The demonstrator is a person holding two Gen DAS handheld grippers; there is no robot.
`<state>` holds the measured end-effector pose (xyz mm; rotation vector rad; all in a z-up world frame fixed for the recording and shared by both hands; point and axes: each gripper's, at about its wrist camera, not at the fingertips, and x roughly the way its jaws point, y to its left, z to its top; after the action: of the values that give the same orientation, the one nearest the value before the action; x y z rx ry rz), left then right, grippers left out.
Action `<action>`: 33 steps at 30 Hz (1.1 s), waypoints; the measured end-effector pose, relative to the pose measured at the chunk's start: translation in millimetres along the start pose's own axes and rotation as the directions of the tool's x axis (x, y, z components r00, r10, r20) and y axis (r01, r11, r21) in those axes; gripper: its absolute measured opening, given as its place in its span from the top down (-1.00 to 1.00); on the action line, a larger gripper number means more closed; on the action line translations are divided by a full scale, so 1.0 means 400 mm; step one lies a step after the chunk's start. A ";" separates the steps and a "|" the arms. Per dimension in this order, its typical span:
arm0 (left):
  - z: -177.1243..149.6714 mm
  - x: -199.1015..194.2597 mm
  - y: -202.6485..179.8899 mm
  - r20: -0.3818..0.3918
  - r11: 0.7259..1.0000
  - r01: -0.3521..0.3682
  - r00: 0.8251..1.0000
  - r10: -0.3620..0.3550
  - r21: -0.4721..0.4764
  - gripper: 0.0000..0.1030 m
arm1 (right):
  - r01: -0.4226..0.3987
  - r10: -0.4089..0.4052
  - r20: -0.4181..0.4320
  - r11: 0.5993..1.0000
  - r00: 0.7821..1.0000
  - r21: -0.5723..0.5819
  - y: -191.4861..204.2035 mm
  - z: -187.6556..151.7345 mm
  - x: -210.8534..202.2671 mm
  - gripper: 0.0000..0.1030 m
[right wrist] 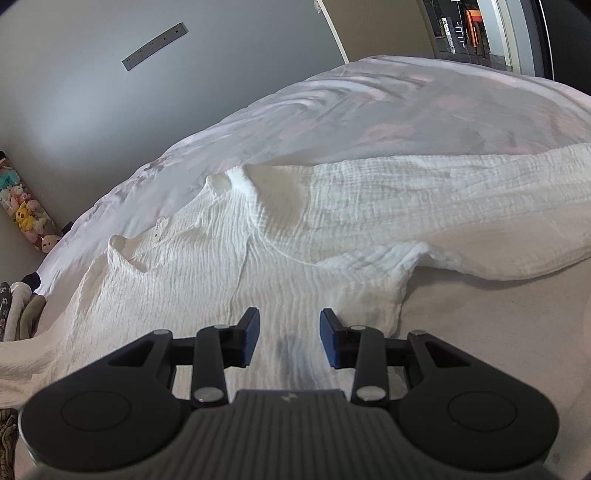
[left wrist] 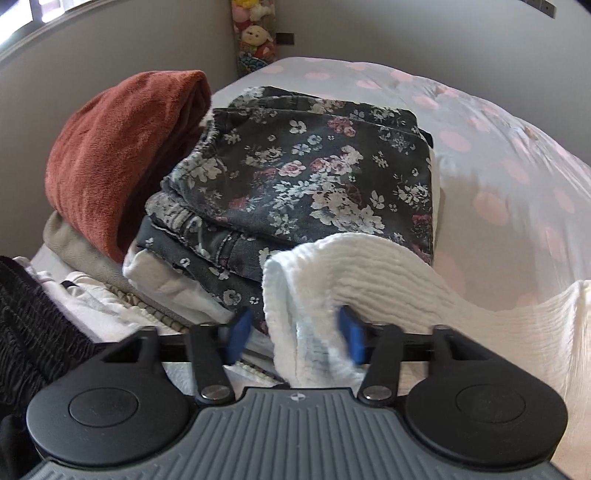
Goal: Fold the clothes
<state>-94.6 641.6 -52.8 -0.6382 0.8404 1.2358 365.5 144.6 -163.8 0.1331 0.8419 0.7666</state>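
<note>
Bed (right wrist: 461,122): pale cover with pink spots, against grey walls.
White garment (right wrist: 295,236): crinkled, spread across the bed.
Left gripper (left wrist: 295,338): pinching a bunched fold of it.
Right gripper (right wrist: 289,338): fingers apart above the cloth.
Folded pile (left wrist: 295,166): floral piece on top, beside the garment.
Writing: none readable.

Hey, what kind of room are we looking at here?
Most likely a bedroom: clothes are being sorted on a bed with a pink-spotted cover, a stack of folded clothes sits on it, and a tall tube of soft toys stands in the corner.
</note>
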 end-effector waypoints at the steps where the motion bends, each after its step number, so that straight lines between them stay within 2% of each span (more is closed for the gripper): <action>1: -0.001 -0.004 0.003 0.011 1.000 0.011 1.000 -0.011 0.000 0.66 | 0.001 -0.001 -0.001 1.000 1.000 -0.002 0.001 0.000 0.002 0.23; 4: -0.004 -0.030 0.004 0.049 0.999 0.040 0.998 -0.041 0.005 0.90 | 0.001 -0.001 -0.003 1.000 1.000 -0.001 0.002 0.000 0.003 0.23; 9: -0.003 -0.113 -0.024 0.100 0.994 0.090 0.990 -0.095 0.055 0.94 | -0.007 0.007 0.006 1.000 1.000 0.008 0.001 0.005 -0.006 0.23; 13: -0.001 -0.198 -0.086 0.120 0.983 0.128 0.982 -0.145 0.135 0.94 | -0.020 0.019 0.016 1.000 1.000 0.022 -0.002 0.007 -0.019 0.23; 15: 0.000 -0.242 -0.125 0.123 0.974 0.152 0.977 -0.174 0.170 0.95 | -0.027 0.026 0.022 0.999 0.999 0.029 -0.005 0.009 -0.025 0.17; 20: 0.006 -0.361 -0.248 0.118 0.937 0.243 0.953 -0.279 0.251 0.95 | -0.040 0.039 0.040 0.998 0.998 0.041 -0.011 0.014 -0.038 0.11; 25: 0.009 -0.435 -0.411 0.084 0.882 0.346 0.917 -0.390 0.321 0.95 | -0.053 0.052 0.041 0.998 0.998 0.039 -0.016 0.011 -0.043 0.11; 29: 0.003 -0.439 -0.540 0.044 0.846 0.414 0.891 -0.453 0.335 0.95 | -0.066 0.064 0.038 0.997 0.997 0.047 -0.021 0.011 -0.041 0.11; 33: -0.024 -0.387 -0.672 -0.036 0.815 0.469 0.872 -0.488 0.339 0.95 | -0.077 0.074 0.039 0.996 0.996 0.054 -0.028 0.012 -0.041 0.11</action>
<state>148.4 488.4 64.4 -0.4917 0.7624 0.6238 368.1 126.4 -154.8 0.2291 0.8272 0.8096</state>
